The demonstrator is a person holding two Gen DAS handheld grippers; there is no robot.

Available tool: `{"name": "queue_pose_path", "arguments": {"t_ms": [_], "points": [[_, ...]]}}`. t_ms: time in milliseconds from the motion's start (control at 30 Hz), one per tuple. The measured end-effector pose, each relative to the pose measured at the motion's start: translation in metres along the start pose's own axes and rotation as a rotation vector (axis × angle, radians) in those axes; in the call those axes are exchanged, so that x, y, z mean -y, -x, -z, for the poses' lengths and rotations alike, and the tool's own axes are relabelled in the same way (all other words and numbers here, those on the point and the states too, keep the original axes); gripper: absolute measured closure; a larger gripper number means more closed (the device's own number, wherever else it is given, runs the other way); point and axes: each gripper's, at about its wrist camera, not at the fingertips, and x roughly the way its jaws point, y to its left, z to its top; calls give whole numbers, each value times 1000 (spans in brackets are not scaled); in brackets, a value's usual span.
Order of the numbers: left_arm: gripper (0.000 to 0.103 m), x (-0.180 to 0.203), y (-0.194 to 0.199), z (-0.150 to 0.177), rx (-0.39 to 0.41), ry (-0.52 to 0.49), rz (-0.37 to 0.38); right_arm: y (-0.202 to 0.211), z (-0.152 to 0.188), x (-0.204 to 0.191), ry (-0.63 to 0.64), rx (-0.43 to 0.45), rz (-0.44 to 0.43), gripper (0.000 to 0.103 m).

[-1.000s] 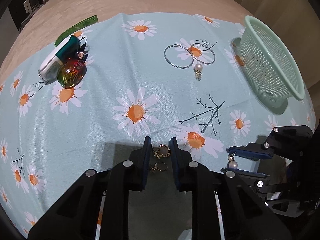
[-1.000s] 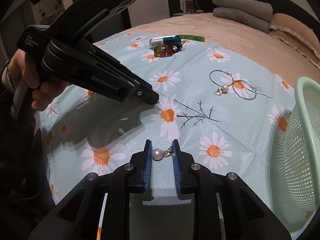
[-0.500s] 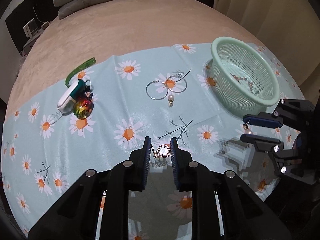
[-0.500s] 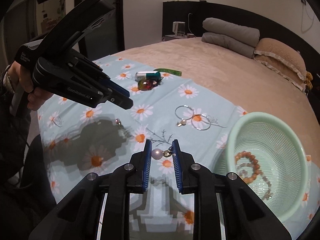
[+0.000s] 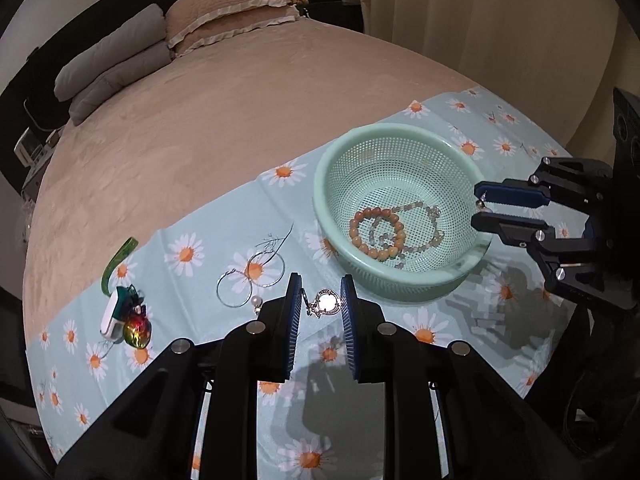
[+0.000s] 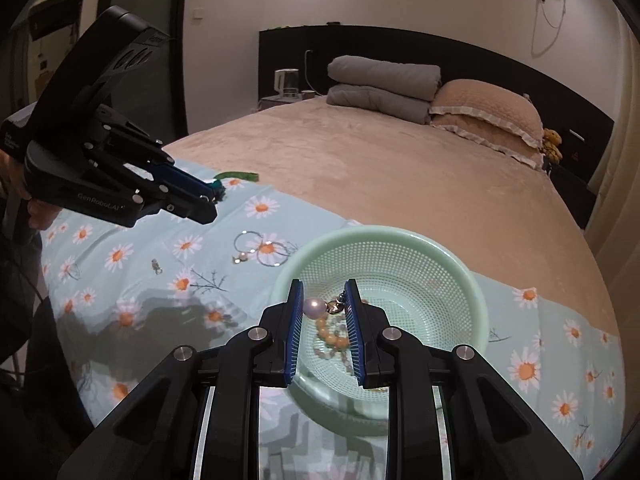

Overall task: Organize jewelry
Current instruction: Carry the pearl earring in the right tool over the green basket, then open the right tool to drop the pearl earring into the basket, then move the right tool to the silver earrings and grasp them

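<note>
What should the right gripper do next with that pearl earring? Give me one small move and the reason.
Probably open the fingers and let it drop. The right gripper holds the pearl earring over the green mesh basket, above the beaded bracelets already lying inside, so a release should land it with them. The left gripper holds its gold earring short of the rim.

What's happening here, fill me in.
A person is sorting jewelry on a bed with two handheld grippers. The right gripper holds a pearl earring above the green basket, which already contains bead bracelets. The left gripper grips a round gold earring. Hoop earrings remain on the daisy cloth.
</note>
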Motion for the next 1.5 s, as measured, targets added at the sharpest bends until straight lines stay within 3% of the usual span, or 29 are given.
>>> {"name": "queue_pose_path", "arguments": {"t_ms": [367, 600, 633, 667, 700, 733, 800, 900, 933, 1067, 1500], "points": [[82, 43, -67, -43, -62, -117, 84, -34, 32, 69, -96, -55, 15, 83], [82, 55, -90, -52, -94, -144, 107, -44, 47, 81, -127, -60, 8, 83], [78, 55, -89, -51, -90, -143, 114, -43, 48, 80, -121, -57, 16, 78], [71, 54, -88, -52, -84, -140, 112, -42, 47, 81, -118, -54, 35, 60], [42, 52, -85, -52, -74, -135, 96, -41, 47, 82, -119, -52, 51, 48], [26, 50, -80, -51, -53, -133, 67, -38, 47, 83, -120, -44, 67, 30], [26, 43, -68, -49, -21, -129, 38, -28, 47, 83, -112, -5, 121, 19], [10, 30, -50, -45, 1, -102, -20, -16, 46, 85, -117, 13, 154, 17], [8, 26, -44, -43, 9, -93, -41, -14, 45, 85, -125, 10, 155, 17], [6, 10, -24, -31, 15, -54, -74, -6, 41, 77, -113, 10, 161, 17], [6, -35, 15, 35, -5, 78, -151, -10, 13, 10, -8, -12, 66, 17]]}}
